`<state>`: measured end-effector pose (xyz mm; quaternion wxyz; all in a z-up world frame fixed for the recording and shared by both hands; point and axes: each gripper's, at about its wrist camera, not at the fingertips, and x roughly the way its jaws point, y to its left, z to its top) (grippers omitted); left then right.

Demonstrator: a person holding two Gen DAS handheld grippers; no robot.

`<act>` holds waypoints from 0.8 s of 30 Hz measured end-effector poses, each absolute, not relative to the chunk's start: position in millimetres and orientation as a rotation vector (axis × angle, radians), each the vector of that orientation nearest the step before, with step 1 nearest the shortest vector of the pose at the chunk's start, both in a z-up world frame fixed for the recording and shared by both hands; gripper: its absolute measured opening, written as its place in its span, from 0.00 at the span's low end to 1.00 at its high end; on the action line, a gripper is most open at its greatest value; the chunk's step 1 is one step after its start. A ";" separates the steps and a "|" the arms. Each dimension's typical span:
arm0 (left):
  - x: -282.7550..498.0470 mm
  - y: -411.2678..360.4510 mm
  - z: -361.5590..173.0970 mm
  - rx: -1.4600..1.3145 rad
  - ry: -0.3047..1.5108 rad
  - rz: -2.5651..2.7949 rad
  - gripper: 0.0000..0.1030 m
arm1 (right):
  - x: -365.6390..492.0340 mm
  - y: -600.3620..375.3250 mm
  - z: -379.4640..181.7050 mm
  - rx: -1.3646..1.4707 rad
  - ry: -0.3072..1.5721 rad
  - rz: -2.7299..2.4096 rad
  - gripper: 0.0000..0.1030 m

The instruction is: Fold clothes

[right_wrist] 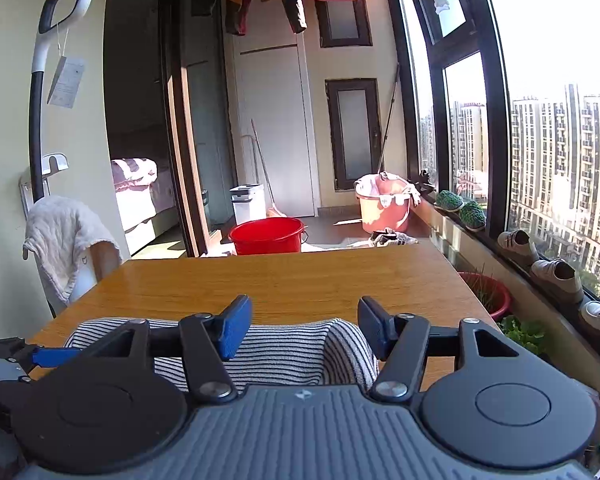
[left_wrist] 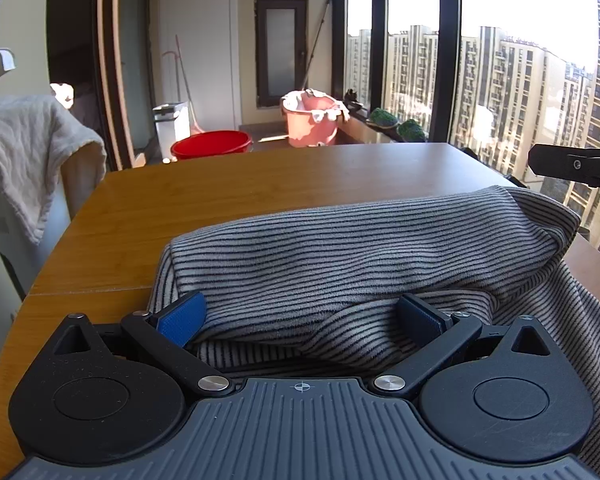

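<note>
Nearest, left tool (left_wrist: 302,314) spread wide over striped garment (left_wrist: 364,256), cloth bunched between the pads, apparently ungripped. Right tool (right_wrist: 305,330) spread above the garment's right fold, empty. Mid-fold, judging by the doubled cloth on the counter (left_wrist: 260,184). Next: re-grip an edge, fold again.

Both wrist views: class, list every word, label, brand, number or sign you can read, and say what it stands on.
No text can be read in either view.
Paper tag hanging from the upright vacuum handle: printed, too small and blurred to read.
Small mark on the white cloth draped beside the table: too small to read.
Striped garment: no lettering visible.
</note>
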<state>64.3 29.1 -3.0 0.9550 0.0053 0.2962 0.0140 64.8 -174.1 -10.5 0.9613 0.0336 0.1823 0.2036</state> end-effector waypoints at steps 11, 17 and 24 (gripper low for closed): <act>75.5 30.9 -3.6 0.037 0.612 0.008 1.00 | 93.7 -172.8 -54.9 0.102 0.624 0.483 0.69; 76.0 30.2 -4.7 0.050 0.615 0.009 1.00 | 88.5 -163.6 -55.8 0.029 0.618 0.478 0.79; 72.9 31.0 -4.7 0.052 0.613 0.007 1.00 | 86.1 -169.2 -55.5 0.045 0.607 0.475 0.79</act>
